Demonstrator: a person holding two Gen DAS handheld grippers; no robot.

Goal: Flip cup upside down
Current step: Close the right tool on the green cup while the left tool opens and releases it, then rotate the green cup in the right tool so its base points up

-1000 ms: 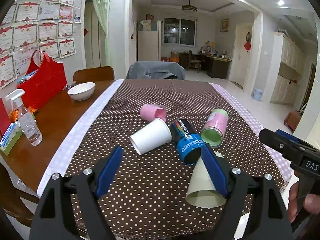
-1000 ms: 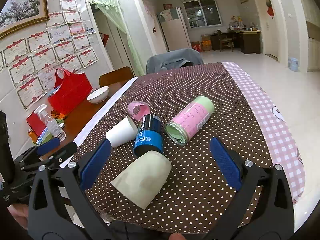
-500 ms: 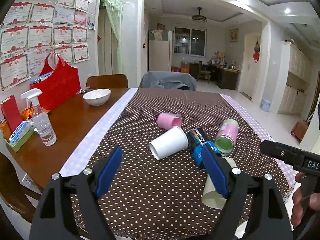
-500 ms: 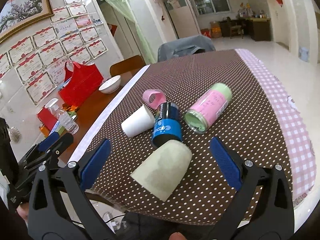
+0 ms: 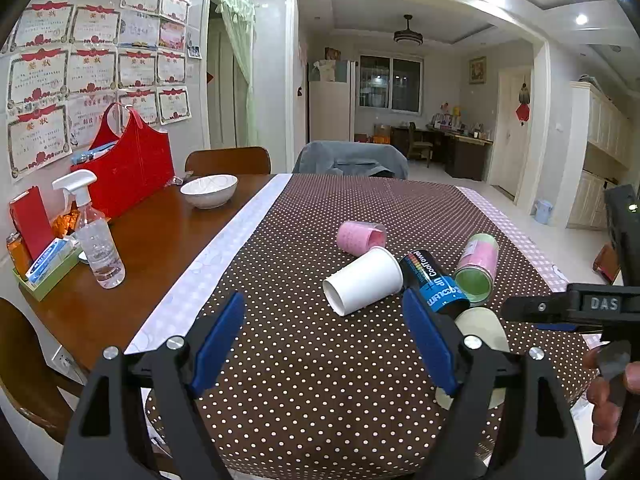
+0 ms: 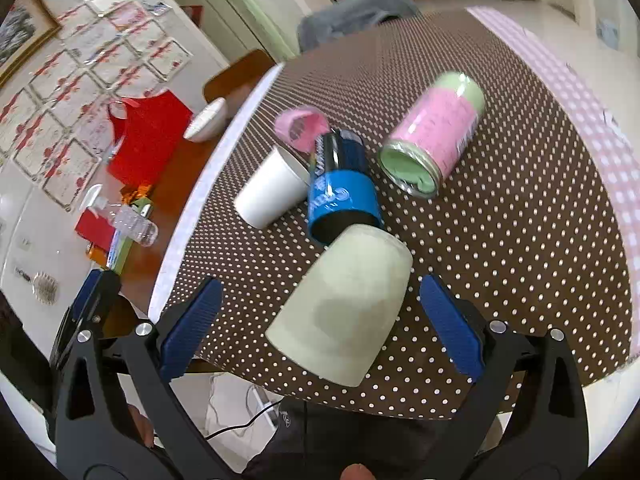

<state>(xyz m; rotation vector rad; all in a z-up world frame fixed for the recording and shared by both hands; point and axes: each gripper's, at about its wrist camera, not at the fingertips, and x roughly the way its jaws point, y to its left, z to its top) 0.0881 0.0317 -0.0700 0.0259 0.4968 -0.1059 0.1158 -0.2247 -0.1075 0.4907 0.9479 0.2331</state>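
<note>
Several cups lie on their sides on the brown dotted tablecloth (image 5: 320, 380). A pale green cup (image 6: 344, 304) lies nearest the front edge, between the open jaws of my right gripper (image 6: 320, 320), which hovers above it without touching. Behind it lie a blue and black cup (image 6: 340, 188), a white paper cup (image 6: 272, 192), a small pink cup (image 6: 300, 126) and a pink and green can (image 6: 436, 136). My left gripper (image 5: 324, 344) is open and empty, short of the white cup (image 5: 360, 286). The pale green cup (image 5: 480, 328) is partly hidden behind its right finger.
On the bare wooden table at the left stand a spray bottle (image 5: 96, 240), a white bowl (image 5: 208, 190), a red bag (image 5: 124, 168) and a small tray of items (image 5: 44, 264). Chairs (image 5: 228, 160) stand at the far end. The right gripper's body (image 5: 580, 308) shows at the right.
My right gripper has moved forward and tilted down over the pale green cup. My left gripper has pulled back and risen a little. The cups have not moved.
</note>
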